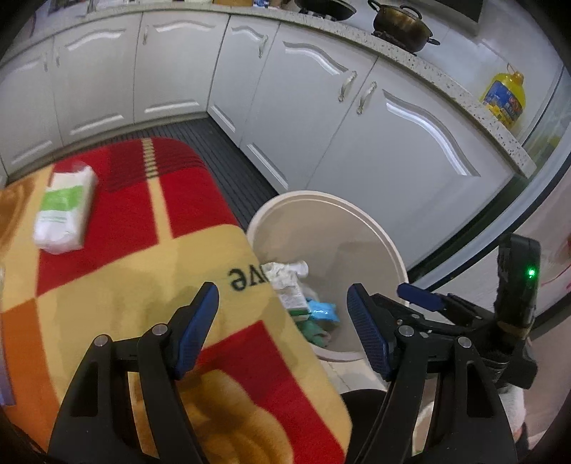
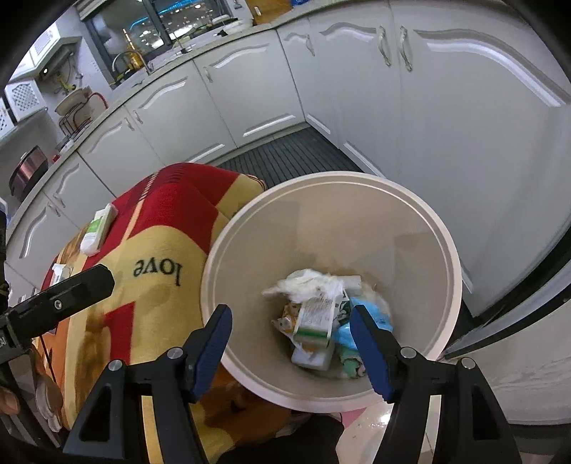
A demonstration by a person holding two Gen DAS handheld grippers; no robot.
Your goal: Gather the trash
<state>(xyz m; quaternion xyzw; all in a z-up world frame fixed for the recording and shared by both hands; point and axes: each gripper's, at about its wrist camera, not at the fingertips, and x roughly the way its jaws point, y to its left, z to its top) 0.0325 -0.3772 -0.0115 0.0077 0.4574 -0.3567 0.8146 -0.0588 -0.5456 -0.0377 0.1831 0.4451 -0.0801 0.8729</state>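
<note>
A beige round trash bin (image 2: 442, 250) stands on the floor beside a table under a red and yellow blanket (image 2: 160, 221). Inside lie a crumpled white tissue (image 2: 310, 283), a green and white carton (image 2: 314, 321) and a blue wrapper (image 2: 344, 333). My right gripper (image 2: 291, 342) is open and empty, right above the bin's mouth. My left gripper (image 1: 282, 328) is open and empty over the blanket's edge (image 1: 142, 278), next to the bin (image 1: 357, 221). A white and green tissue pack (image 1: 66, 208) lies on the blanket at the far left; it also shows in the right wrist view (image 2: 98, 228).
White kitchen cabinets (image 1: 249, 89) run along the back and right. A dark floor mat (image 1: 228, 160) lies by them. A pot (image 1: 401, 25) and a yellow oil bottle (image 1: 505, 98) stand on the counter. The right gripper's body (image 1: 514, 303) is at the left view's right edge.
</note>
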